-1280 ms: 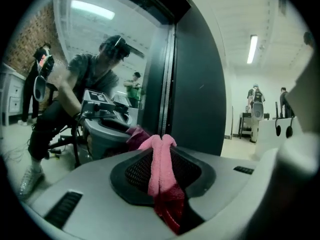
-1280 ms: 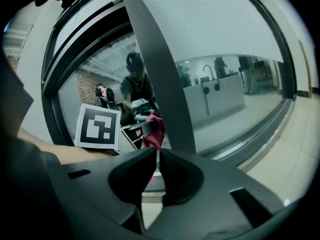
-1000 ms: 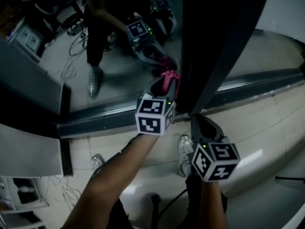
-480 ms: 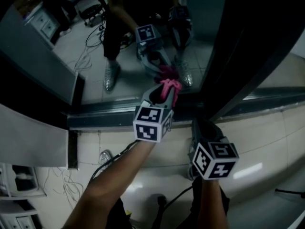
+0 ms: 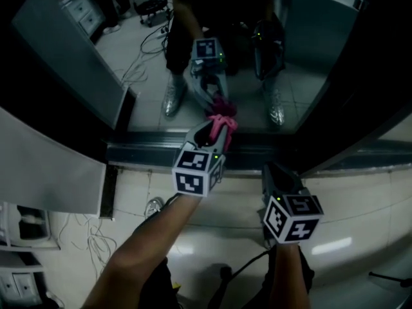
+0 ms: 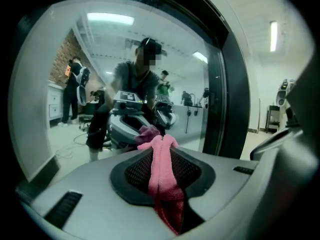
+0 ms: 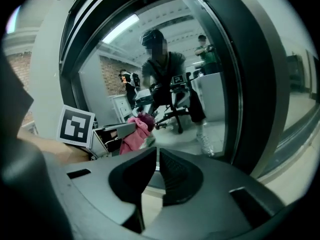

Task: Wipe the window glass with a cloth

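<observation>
A pink cloth (image 5: 221,121) is clamped in my left gripper (image 5: 217,127), and its bunched end is pressed against the window glass (image 5: 148,63) just above the bottom frame. In the left gripper view the cloth (image 6: 161,179) runs between the jaws, and its tip meets its own reflection on the glass (image 6: 95,69). My right gripper (image 5: 273,171) hangs lower and to the right, near the sill and off the glass. In the right gripper view its jaws (image 7: 156,156) are shut on nothing, and the cloth (image 7: 133,135) shows to their left.
A dark window frame post (image 5: 351,69) rises on the right, and a dark sill track (image 5: 141,154) runs along the bottom of the pane. The glass mirrors a person and both grippers. Loose cables (image 5: 90,243) and a white cabinet (image 5: 22,237) lie on the floor at left.
My left gripper has moved the cloth left along the glass, away from the dark frame post. The right gripper has stayed low by the sill.
</observation>
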